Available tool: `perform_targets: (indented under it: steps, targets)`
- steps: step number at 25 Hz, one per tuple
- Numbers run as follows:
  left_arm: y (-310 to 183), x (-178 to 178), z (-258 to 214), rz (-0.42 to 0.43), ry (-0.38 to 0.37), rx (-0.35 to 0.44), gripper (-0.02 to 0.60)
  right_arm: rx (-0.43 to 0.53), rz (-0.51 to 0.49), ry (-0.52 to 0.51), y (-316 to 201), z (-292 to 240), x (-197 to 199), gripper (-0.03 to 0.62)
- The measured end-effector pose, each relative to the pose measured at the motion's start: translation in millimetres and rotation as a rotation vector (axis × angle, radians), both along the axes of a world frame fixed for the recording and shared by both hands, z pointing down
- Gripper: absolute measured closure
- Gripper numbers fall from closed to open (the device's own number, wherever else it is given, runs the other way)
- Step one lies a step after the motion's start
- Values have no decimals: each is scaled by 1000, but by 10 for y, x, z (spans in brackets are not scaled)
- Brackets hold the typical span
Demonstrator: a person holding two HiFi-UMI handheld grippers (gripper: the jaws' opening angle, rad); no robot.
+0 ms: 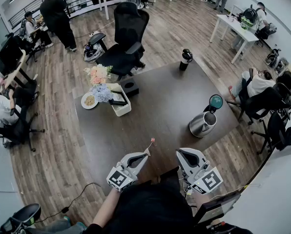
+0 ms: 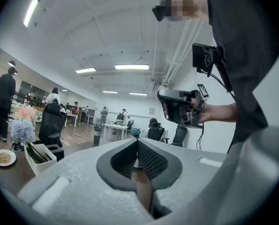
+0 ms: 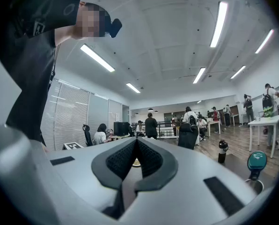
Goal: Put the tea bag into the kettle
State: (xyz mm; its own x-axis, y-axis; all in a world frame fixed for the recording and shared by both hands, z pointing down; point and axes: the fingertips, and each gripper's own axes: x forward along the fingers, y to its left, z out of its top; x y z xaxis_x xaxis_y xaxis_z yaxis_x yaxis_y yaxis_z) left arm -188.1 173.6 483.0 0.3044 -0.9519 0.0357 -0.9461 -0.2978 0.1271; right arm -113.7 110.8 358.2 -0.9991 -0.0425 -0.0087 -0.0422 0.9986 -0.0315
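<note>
The left tool [image 1: 146, 153] is level at the counter's [image 1: 160, 106] near edge. Its ribbed pads [image 2: 151, 161] are pressed together, clamped on the tea bag [image 1: 152, 141]. In the head view only a thin pale strand ending in a small pink piece shows. It sticks out from the tips, and its long axis points away from the person toward the far edge, leaning slightly right. The left gripper view does not show it clearly.

The right tool [image 1: 181, 154] is level just beside the left one, and its pads [image 3: 123, 161] are closed on nothing.

The kettle [image 1: 202, 124] stands upright near the counter's right edge with its teal lid [image 1: 216, 101] raised, well apart from the tea bag. A black bottle [image 1: 185, 60] stands at the far edge. Flowers [image 1: 98, 75], a plate [image 1: 89, 101] and a white box [image 1: 121, 106] sit by the left edge.
</note>
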Motion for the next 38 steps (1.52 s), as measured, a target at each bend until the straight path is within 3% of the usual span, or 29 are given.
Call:
perform_targets:
  steps: [7,12,15,18,27,38]
  targets:
    - [-37,-25,185,9,-86,-45,575,-6,18,10,-31,48,27,588]
    - [-67,-50,336,16,-57,-52,574,-39,24,33,-71,150,72,586]
    - [-151,-126,518,-9,-88,-108,574,-46,42,51,-102,241,107,586]
    - [-197,-96,747,28,-102,-137,574,-71,61,63,-112,339,207,585]
    - [-288,-214,1762,30,-153,-365,572,-126,149,96,-197,596,493,585]
    - [-378,-203,2488,60,-185,-584,518,-160,199,104,-265,671,669,585]
